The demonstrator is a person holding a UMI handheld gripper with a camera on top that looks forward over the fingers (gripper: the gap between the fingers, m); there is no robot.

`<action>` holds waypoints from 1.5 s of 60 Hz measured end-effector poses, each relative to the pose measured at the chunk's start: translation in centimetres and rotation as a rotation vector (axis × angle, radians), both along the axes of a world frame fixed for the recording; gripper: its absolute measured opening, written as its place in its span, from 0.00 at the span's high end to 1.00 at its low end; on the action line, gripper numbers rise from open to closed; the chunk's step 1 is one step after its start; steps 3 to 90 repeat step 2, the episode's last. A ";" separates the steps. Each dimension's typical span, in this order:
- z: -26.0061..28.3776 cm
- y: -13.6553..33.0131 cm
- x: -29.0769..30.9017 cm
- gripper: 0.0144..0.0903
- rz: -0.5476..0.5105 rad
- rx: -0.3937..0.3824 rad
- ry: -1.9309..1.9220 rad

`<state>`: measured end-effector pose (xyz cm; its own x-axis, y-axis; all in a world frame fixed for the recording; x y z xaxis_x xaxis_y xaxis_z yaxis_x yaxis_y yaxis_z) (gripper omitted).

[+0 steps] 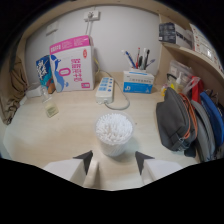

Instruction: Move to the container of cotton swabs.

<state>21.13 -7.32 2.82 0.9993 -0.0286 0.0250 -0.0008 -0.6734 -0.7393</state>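
A round clear container of white cotton swabs stands upright on the light wooden desk, its top open and packed with swab heads. My gripper is open, its two pale fingers spread to either side just short of the container. The container sits just ahead of the fingertips, centred on the gap between them, and nothing is held.
Beyond the container lie a white power strip with its cable, a pink and white box, a blue box and a blue tissue box with pens behind it. A grey pouch and bags fill the right side. A small bottle stands at the left.
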 end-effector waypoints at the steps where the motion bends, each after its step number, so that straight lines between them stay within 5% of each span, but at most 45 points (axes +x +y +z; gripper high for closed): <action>1: 0.0 0.0 0.0 0.04 -0.001 0.000 0.000; 90: 0.0 0.0 0.0 0.04 -0.004 0.000 -0.001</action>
